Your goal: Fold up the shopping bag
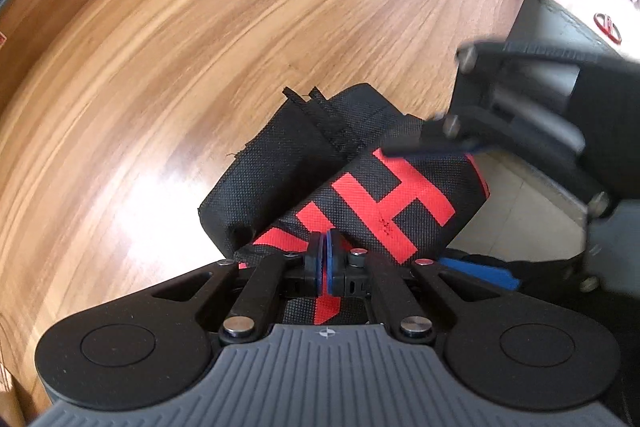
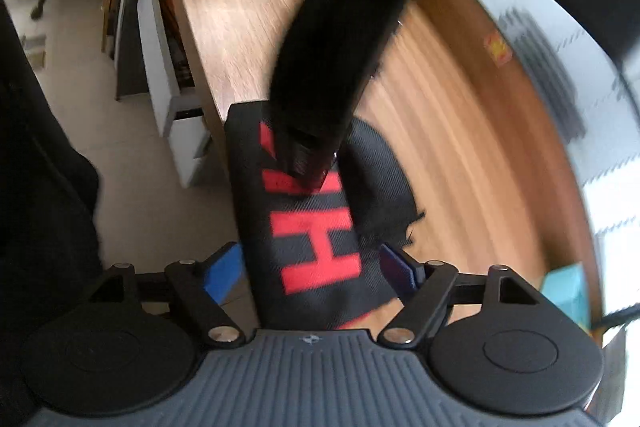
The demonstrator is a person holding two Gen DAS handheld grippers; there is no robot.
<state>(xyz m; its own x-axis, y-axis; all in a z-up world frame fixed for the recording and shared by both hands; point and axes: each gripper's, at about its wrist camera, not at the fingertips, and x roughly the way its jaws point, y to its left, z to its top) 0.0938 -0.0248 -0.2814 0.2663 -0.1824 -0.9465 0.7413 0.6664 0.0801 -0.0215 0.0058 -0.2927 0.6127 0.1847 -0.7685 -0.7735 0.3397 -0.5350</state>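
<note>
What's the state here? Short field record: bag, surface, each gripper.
bag: black shopping bag with red lettering, folded into a compact bundle, one end overhanging the table edge
surface: wooden table
left gripper: jaws shut, pinching the bag's near edge
right gripper: jaws wide open, straddling the bag's lettered end, blue pads apparently not pressing
fold status: mostly folded, not yet let go

Black tongs [image 1: 325,259] w/ blue pads [image 2: 222,275], silver screws, grey ribbed housing
</note>
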